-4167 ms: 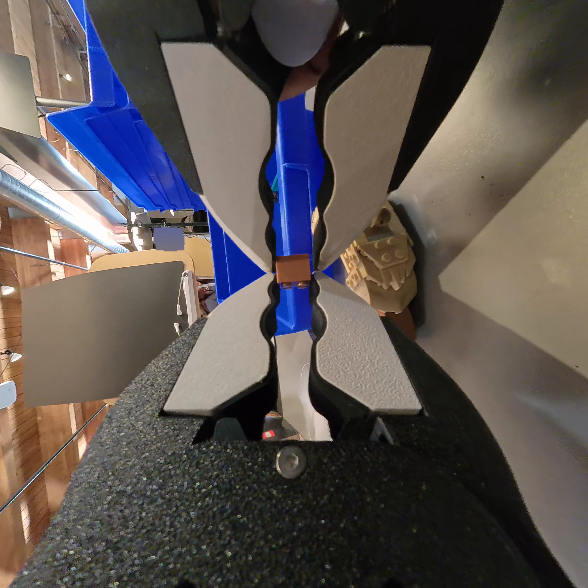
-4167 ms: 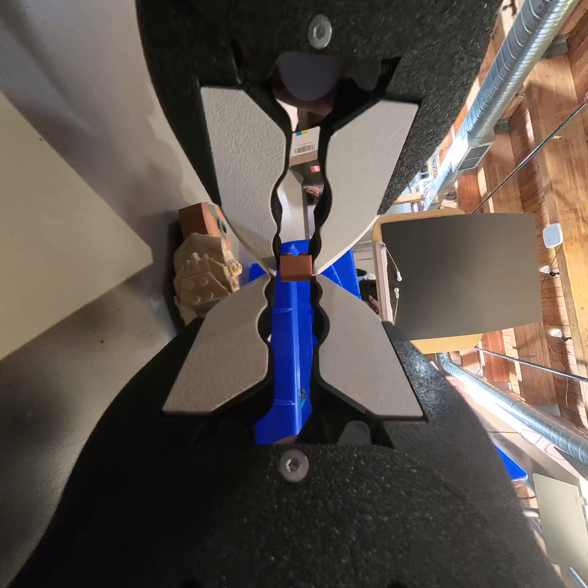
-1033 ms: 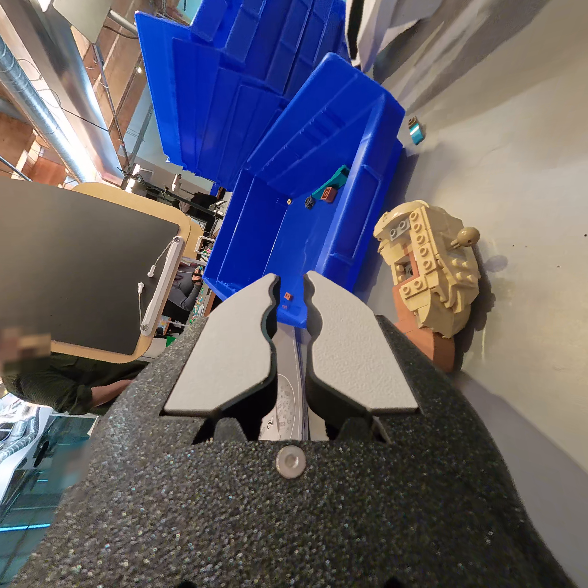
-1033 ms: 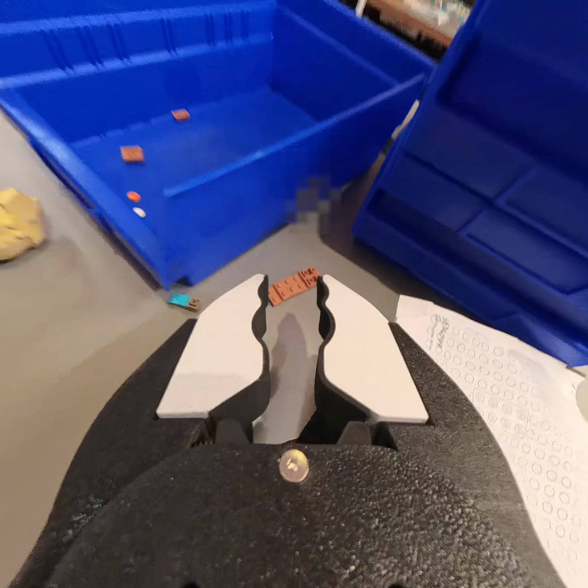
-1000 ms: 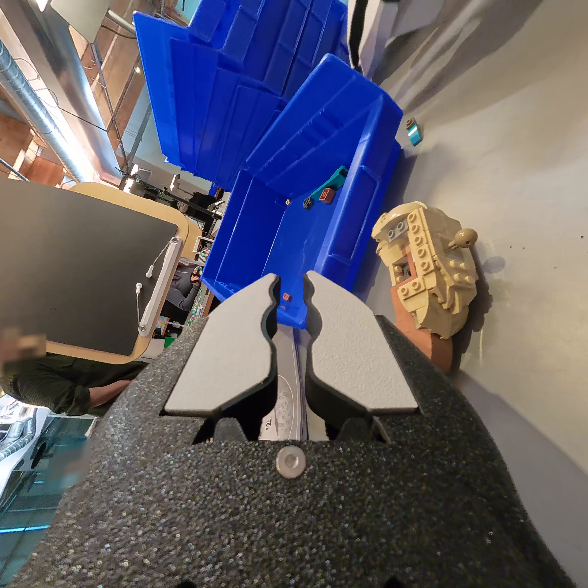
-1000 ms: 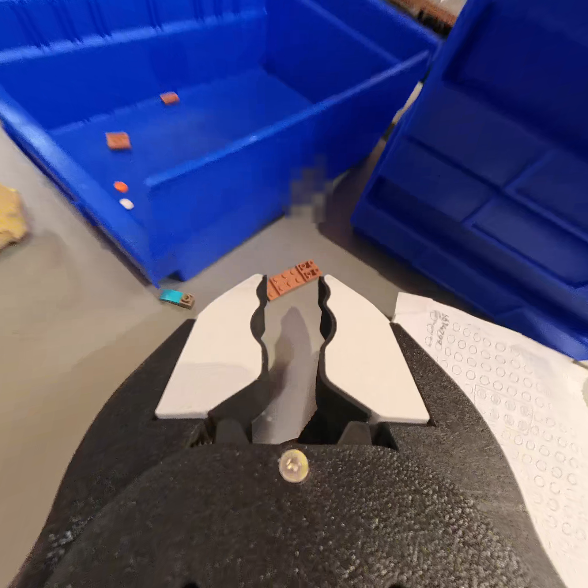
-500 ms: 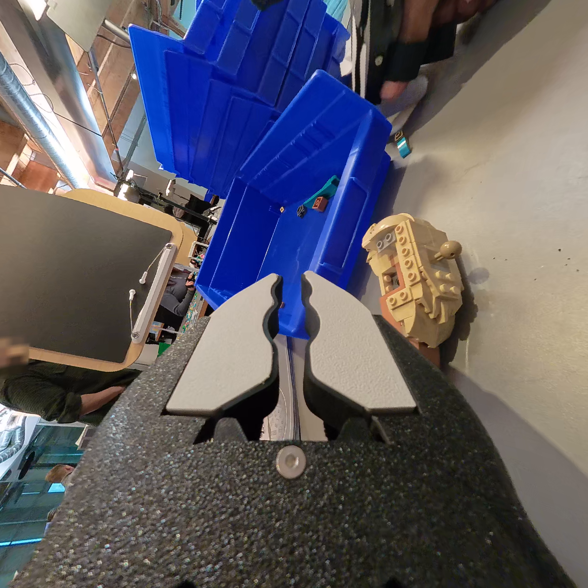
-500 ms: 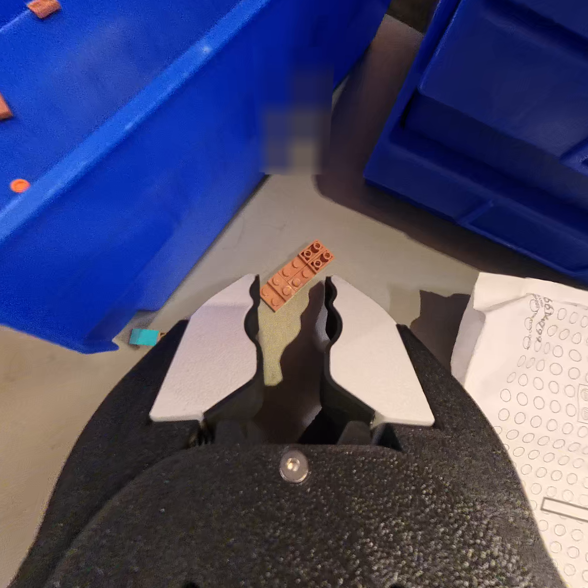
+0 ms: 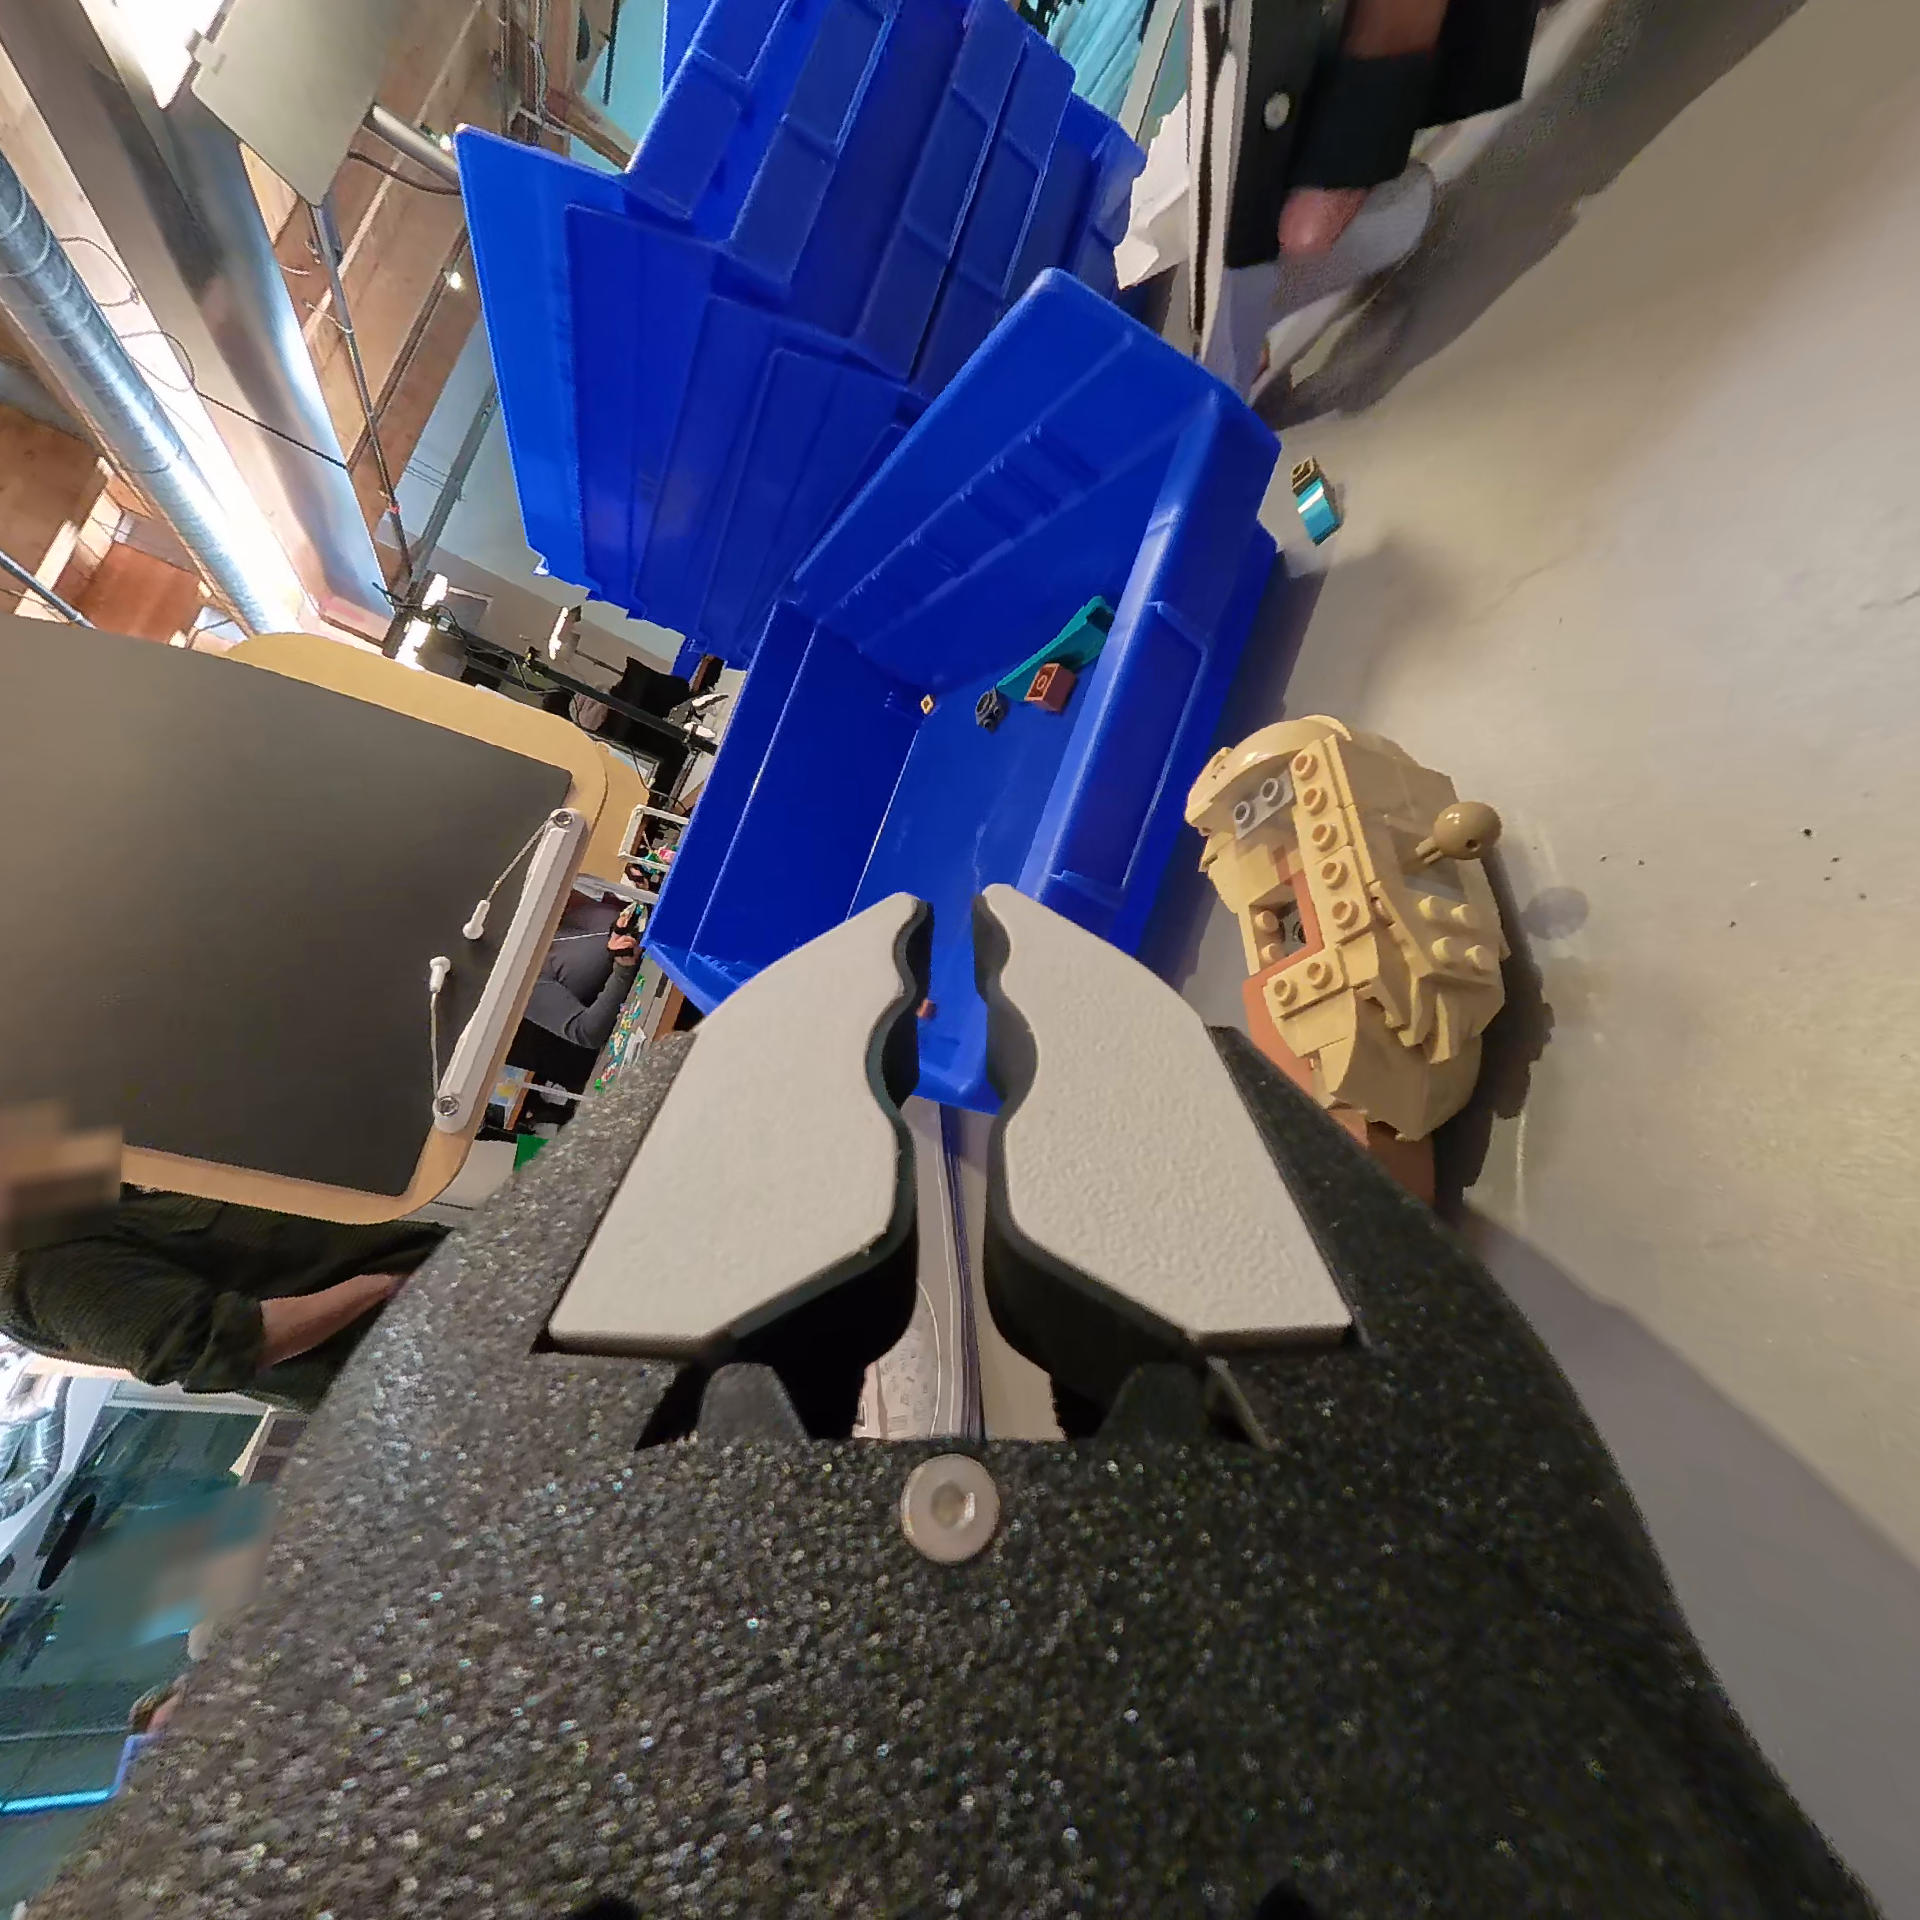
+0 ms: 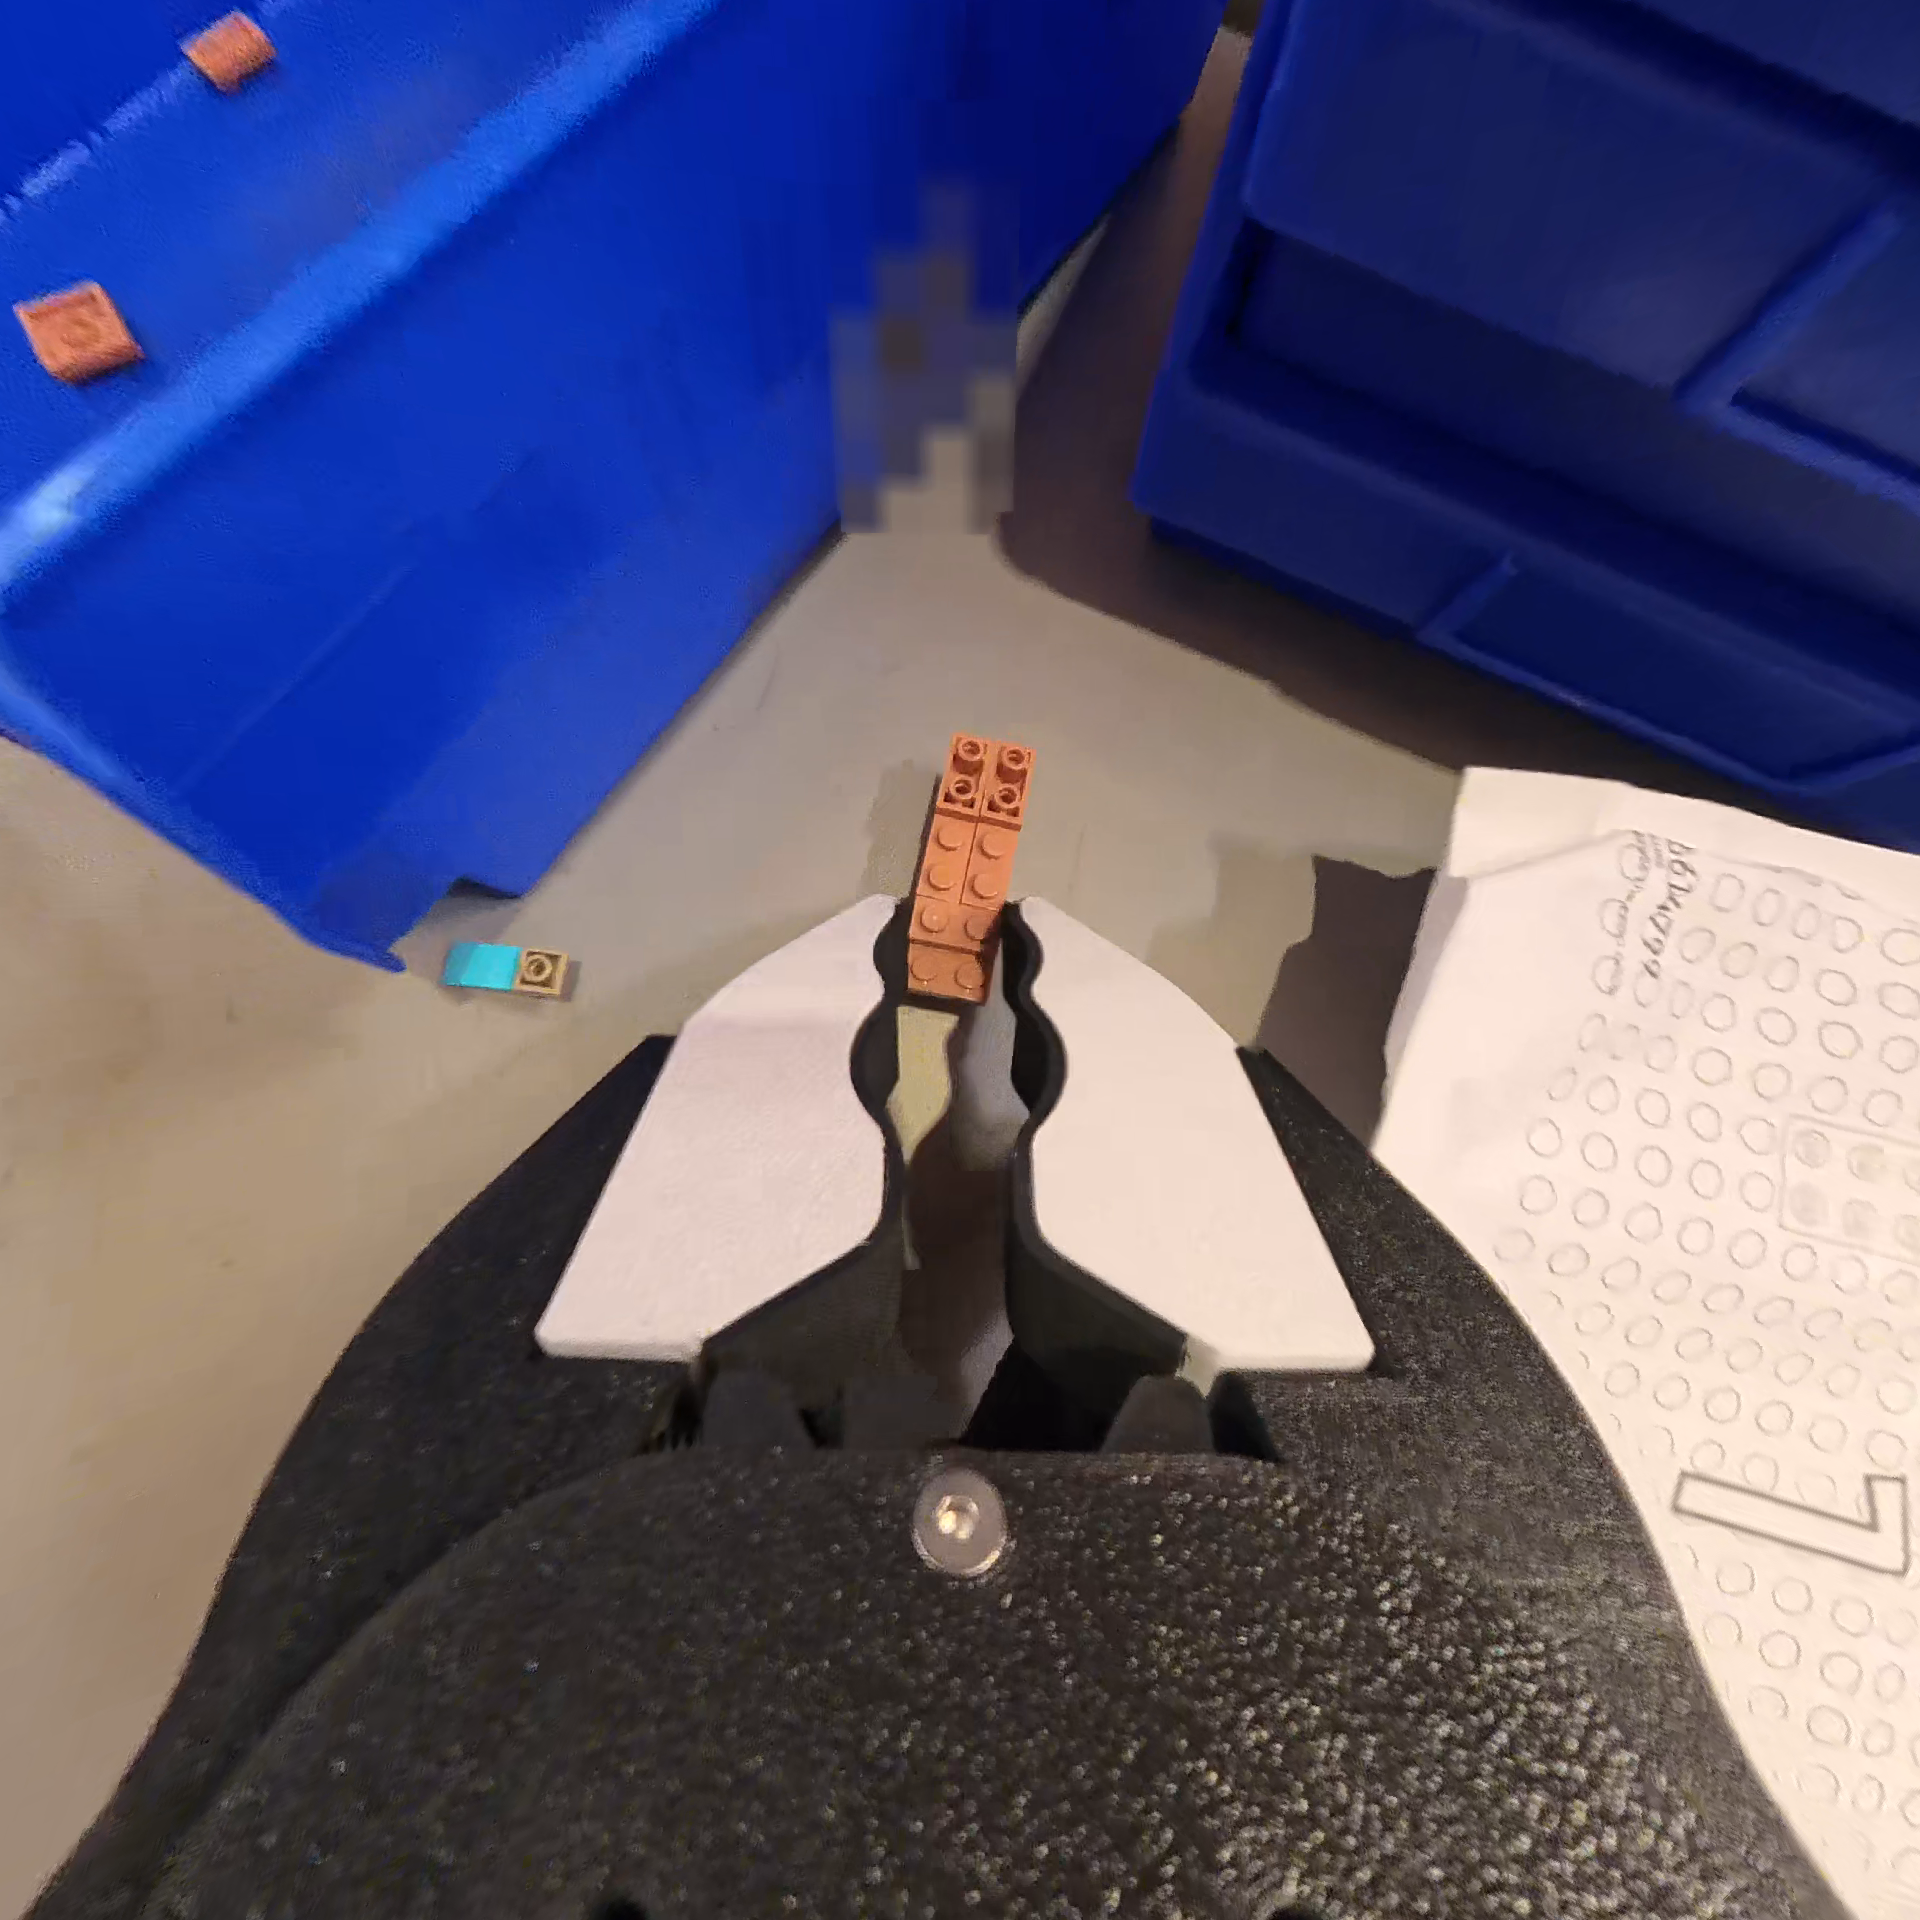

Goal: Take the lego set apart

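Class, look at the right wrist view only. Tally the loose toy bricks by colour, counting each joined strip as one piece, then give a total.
Brown: 3, the strip between the fingers of the right tool and two tiles in the bin
Teal-and-tan: 1, the small brick on the table
Total: 4

Left gripper [image 9: 951, 914]: coarse black speckled foam-like body, two pale grey textured fingers [image 9: 748, 1132] with wavy black-lined inner edges, one silver screw [image 9: 950, 1507] at 6 o'clock below the finger roots. Right gripper [image 10: 954, 914]: same build, fingers [image 10: 1174, 1174] whiter in this light, same single screw [image 10: 957, 1519].
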A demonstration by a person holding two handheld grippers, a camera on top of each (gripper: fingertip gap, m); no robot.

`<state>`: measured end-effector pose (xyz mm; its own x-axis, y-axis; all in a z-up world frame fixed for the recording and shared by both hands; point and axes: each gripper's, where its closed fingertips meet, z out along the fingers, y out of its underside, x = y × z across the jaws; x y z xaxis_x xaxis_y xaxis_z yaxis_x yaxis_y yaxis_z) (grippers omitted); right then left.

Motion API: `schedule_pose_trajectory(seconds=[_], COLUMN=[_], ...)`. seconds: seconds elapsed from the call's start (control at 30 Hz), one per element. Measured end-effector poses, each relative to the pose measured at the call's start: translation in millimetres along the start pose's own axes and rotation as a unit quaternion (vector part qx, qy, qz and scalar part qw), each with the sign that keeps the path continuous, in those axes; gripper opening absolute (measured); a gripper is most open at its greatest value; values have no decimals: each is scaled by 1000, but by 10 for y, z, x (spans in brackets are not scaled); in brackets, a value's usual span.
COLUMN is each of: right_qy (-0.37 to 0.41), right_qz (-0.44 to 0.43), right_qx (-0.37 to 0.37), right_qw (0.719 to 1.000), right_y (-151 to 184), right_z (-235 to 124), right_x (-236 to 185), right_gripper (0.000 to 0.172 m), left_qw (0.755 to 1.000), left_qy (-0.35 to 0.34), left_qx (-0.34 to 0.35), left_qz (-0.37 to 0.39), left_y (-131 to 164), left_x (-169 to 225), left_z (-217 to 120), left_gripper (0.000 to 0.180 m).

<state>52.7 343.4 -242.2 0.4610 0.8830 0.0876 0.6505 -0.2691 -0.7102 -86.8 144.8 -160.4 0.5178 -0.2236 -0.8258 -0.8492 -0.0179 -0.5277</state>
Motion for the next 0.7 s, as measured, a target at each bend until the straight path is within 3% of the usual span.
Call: schedule_pose_trajectory(seconds=[0.13,0.27,0.47,0.7], right_qy=[0,23,-93,-111], right_qz=[1,-34,-77,-267], right_qx=[86,214,355,367], right_qw=[996,976,927,884], right_y=[-178,-475,-864,-977], right_z=[-309,-713,-1153,-1090], right_x=[0,-43,-688,-1743], right_gripper=[16,16,17,16], left_qw=[999,985,931,847], left_qy=[17,66,144,223], left_qx=[11,53,122,165], left_qz=[-37,-149,-313,-454], left_y=[-10,-110,-276,-392], left_x=[8,7,-60,-129], left_z=[-4,-42,-125,-195], left_gripper=[7,7,13,28])
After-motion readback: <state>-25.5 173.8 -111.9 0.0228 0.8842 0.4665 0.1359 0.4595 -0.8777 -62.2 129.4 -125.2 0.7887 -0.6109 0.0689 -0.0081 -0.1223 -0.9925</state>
